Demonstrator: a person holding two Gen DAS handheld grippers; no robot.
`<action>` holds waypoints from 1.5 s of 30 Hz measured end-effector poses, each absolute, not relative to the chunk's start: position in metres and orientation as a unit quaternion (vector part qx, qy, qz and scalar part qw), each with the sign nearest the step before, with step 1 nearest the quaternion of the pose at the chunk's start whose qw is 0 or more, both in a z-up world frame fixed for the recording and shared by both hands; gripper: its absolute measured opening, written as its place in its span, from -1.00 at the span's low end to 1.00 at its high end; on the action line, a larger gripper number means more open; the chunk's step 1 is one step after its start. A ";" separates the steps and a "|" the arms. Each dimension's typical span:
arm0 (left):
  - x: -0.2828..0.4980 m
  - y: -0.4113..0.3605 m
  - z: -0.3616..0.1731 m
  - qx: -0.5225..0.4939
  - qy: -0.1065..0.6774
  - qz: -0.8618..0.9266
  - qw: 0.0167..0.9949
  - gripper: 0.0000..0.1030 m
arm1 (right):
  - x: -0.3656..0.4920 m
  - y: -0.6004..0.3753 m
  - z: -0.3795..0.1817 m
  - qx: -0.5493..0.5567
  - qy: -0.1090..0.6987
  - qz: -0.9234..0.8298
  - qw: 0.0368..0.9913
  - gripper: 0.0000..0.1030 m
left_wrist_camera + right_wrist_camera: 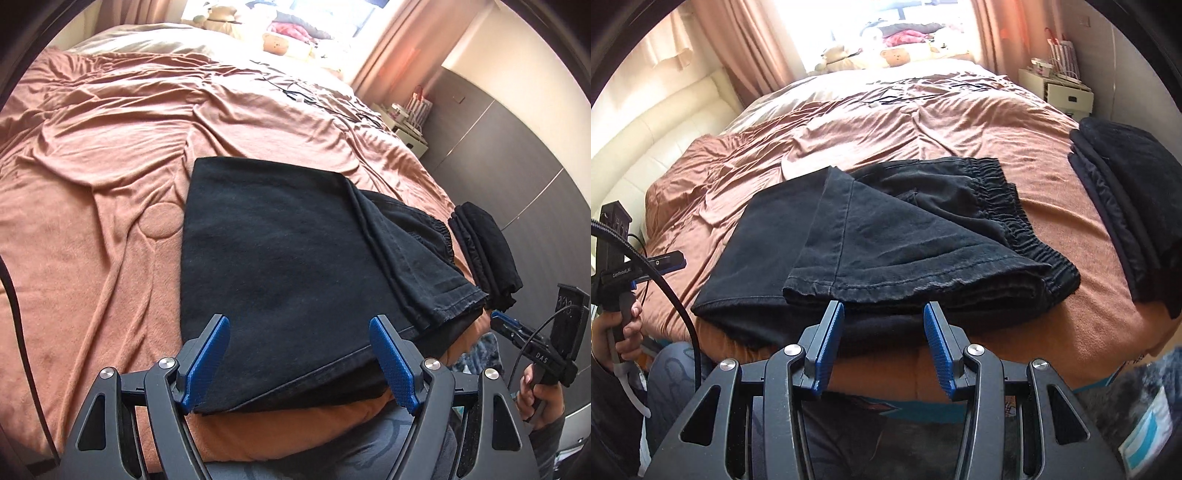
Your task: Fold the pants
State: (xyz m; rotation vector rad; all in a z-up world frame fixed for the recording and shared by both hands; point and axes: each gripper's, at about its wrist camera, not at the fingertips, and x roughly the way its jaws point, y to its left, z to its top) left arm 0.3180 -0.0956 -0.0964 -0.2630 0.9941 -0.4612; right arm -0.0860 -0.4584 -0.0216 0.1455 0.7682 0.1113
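Black pants (288, 251) lie folded on the pink-brown blanket, close to the bed's near edge. One leg's hem (886, 284) is laid over the elastic waistband (1015, 221). My left gripper (299, 318) is open wide just above the near left part of the pants, its blue pads (207, 354) apart and pressing on nothing. My right gripper (883, 306) hovers open in front of the hem with nothing between its pads (938, 343). Each view shows the other gripper at its side, the right gripper (498, 321) and the left gripper (670, 264), each held by a hand (624, 325).
A stack of folded black garments (1126, 206) sits at the bed's right corner, right of the pants. The blanket (92, 221) spreads wrinkled to the left and beyond. Soft toys (894, 55) line the window and a white nightstand (1063, 92) stands far right. Thin cables (905, 92) lie mid-bed.
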 end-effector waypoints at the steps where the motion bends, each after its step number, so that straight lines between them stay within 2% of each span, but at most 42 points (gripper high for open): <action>1: 0.317 -0.091 -0.099 -0.130 0.473 -0.213 0.845 0.55 | -0.082 -0.453 -0.021 0.063 0.375 0.061 0.923 -0.17; 11: 0.292 -0.060 -0.106 -0.159 0.503 -0.187 0.829 0.55 | -0.037 -0.405 -0.033 -0.004 0.405 0.108 0.908 -0.17; 18: 0.283 -0.041 -0.083 -0.148 0.505 -0.172 0.833 0.55 | -0.010 -0.378 -0.048 -0.057 0.431 0.115 0.893 -0.17; 20: 0.282 -0.039 -0.081 -0.148 0.499 -0.172 0.836 0.65 | -0.005 -0.371 -0.051 -0.071 0.436 0.114 0.890 -0.16; 23: 0.285 -0.039 -0.092 -0.154 0.500 -0.161 0.837 0.69 | 0.003 -0.364 -0.057 -0.086 0.439 0.111 0.887 -0.16; 25: 0.288 -0.044 -0.103 -0.167 0.502 -0.168 0.831 0.69 | 0.007 -0.360 -0.060 -0.095 0.442 0.108 0.885 -0.07; 32: 0.298 -0.056 -0.125 -0.175 0.495 -0.154 0.837 0.67 | 0.013 -0.358 -0.063 -0.103 0.443 0.113 0.883 -0.07; 33: 0.299 -0.056 -0.127 -0.174 0.494 -0.150 0.838 0.67 | 0.013 -0.360 -0.060 -0.097 0.440 0.117 0.885 -0.12; 37: 0.303 -0.055 -0.137 -0.183 0.490 -0.143 0.841 0.67 | 0.014 -0.373 -0.052 -0.071 0.431 0.131 0.890 -0.70; 38: 0.303 -0.056 -0.139 -0.186 0.490 -0.144 0.839 0.67 | 0.014 -0.377 -0.051 -0.067 0.429 0.134 0.891 -0.75; 39: 0.304 -0.055 -0.140 -0.189 0.491 -0.144 0.838 0.66 | 0.015 -0.381 -0.050 -0.062 0.427 0.139 0.891 -0.92; 45: 0.309 -0.055 -0.146 -0.198 0.497 -0.136 0.834 0.66 | 0.015 -0.406 -0.042 -0.034 0.410 0.146 0.900 -0.96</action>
